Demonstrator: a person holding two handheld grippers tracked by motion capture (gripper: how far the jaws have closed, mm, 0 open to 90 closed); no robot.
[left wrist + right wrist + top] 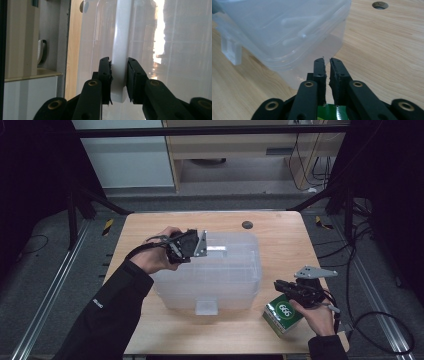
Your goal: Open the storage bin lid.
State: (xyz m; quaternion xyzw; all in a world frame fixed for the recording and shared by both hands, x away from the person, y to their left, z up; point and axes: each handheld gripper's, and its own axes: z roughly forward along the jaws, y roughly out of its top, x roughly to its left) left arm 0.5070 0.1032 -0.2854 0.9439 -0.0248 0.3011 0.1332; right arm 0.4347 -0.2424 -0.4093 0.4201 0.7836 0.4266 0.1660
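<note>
Closest in, right gripper (pixel 327 61) nearly closed on nothing above green box (pixel 283 314), left gripper (pixel 118 66) clamping latch (pixel 119 60) of clear bin (pixel 220 285) mid-table: best to lift the latch squarely, slowly, without tipping.

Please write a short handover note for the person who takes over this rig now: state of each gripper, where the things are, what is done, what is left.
Left gripper: jaws shut on the white handle of the clear bin's lid; the bin sits mid-table.
Right gripper: jaws nearly closed, holding nothing, just above the green box at the table's right front.
Done: lid gripped.
Left, probably: lift the lid, grasp the box, put it in.
</note>
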